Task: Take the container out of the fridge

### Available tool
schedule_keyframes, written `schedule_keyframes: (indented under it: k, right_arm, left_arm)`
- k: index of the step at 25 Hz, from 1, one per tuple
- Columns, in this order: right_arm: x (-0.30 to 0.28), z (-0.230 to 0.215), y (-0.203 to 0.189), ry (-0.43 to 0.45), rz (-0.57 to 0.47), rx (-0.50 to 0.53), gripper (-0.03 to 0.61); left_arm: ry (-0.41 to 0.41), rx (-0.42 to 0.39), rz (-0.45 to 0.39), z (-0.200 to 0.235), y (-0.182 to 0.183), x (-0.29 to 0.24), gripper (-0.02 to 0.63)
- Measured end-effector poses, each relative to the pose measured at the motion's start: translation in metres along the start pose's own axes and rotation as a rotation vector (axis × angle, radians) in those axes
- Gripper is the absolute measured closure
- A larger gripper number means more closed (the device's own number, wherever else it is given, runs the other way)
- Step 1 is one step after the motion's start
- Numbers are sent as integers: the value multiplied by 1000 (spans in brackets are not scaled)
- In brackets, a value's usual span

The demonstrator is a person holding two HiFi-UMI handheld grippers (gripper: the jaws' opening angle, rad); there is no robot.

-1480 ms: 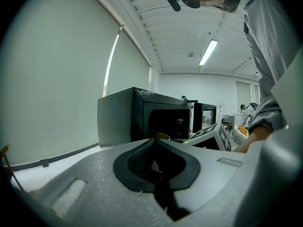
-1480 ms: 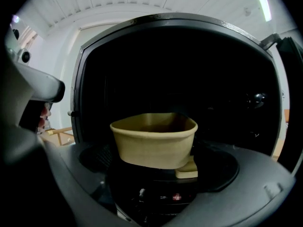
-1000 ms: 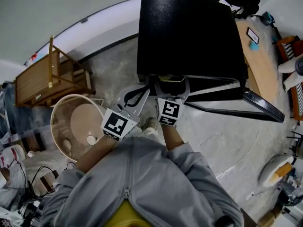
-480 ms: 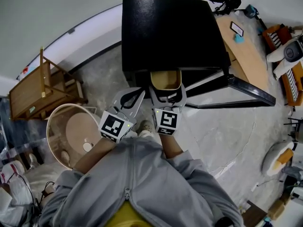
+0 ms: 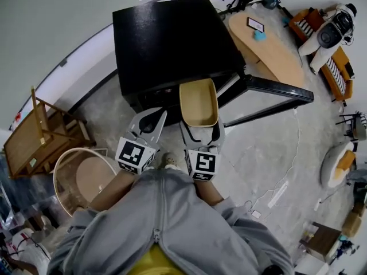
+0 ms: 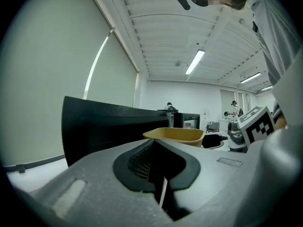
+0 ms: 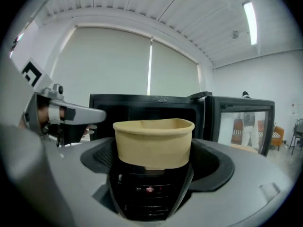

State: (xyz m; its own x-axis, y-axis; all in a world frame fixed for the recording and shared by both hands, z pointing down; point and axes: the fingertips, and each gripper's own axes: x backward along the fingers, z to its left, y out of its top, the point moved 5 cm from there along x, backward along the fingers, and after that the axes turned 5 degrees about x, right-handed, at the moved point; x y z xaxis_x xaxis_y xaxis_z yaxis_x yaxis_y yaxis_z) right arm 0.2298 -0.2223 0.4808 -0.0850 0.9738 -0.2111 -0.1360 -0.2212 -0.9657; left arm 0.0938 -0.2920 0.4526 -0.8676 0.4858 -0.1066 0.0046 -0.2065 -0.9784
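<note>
A tan open container (image 5: pixel 198 101) sits in front of the black fridge (image 5: pixel 172 44), outside its opening. My right gripper (image 5: pixel 200 126) is shut on the container's near end. In the right gripper view the container (image 7: pixel 154 140) stands upright between the jaws of the right gripper (image 7: pixel 152 163), with the dark fridge opening (image 7: pixel 142 109) behind it. My left gripper (image 5: pixel 150 120) hangs just left of the container, shut and empty. In the left gripper view, the left gripper (image 6: pixel 158 176) has its jaws together, and the container (image 6: pixel 175 135) shows beyond them.
The fridge door (image 5: pixel 269 90) stands open to the right. A wooden rack (image 5: pixel 40 139) and a round basket (image 5: pixel 86 176) stand on the floor at left. A wooden table (image 5: pixel 269 44) is behind the door. A cable (image 5: pixel 281 182) lies on the floor at right.
The right gripper has drawn the container out of the fridge toward me; it was at the fridge mouth before. The left gripper stayed shut beside it.
</note>
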Motion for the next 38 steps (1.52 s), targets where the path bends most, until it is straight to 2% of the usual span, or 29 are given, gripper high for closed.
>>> schedule_keyframes:
  k: [13,22,29,38]
  right_arm:
    - [71,-47,24,-188,-69,-6,109]
    - [92,-73,46,-319,-122,-25,109]
    - [92,-76,51,-340,-114,-7,109]
    - [89,-72,52,-324,-121,-10,109]
  left_arm:
    - [-131,-10,-21,-54,18,-26,609]
    - [-167,-37,-53,-73,38,-23,609]
    - [-174,-42,-67,-73,42,-18,609]
    - [-174,-38,-71,-72,40,-17,609]
